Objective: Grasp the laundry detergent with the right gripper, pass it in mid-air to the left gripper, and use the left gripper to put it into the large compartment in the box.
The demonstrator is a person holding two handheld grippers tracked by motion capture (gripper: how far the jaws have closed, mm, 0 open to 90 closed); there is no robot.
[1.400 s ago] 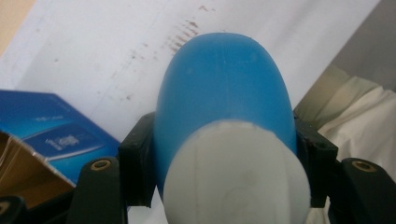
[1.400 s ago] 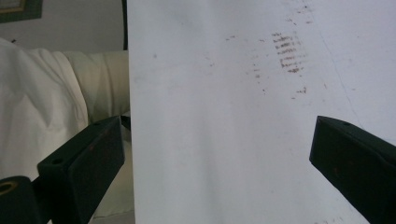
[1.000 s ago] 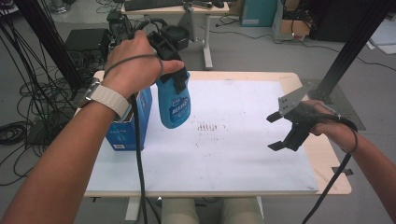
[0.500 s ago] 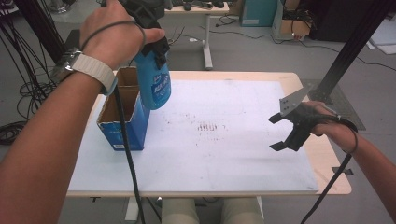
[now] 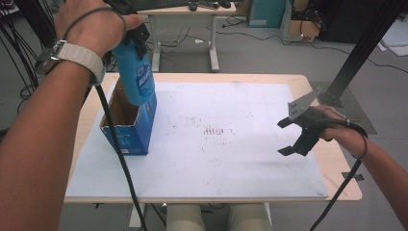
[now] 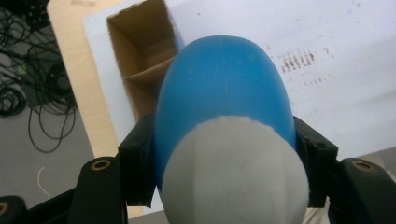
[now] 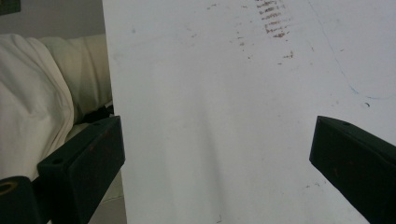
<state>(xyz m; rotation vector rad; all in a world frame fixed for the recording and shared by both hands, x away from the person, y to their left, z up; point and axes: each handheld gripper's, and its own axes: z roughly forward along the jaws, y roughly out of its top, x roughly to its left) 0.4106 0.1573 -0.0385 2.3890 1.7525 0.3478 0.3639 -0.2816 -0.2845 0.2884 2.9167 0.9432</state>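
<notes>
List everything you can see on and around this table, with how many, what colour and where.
Bottle: one, blue with a white cap, held above the open box at the table's left.
Box: one, blue cardboard, top open, standing at the left of the white board.
Board: one, white with dark scuff marks in the middle, lying on the table.
Table: one, light wood, under the board.
Desk: one, light wood, on the floor beyond the table.
Cables: several, black, on the floor at far left.
Watch: one, pale strap, on the left wrist.
Left tool: one, black, shut on the bottle.
Right tool: one, black, open over the board's right edge.
</notes>
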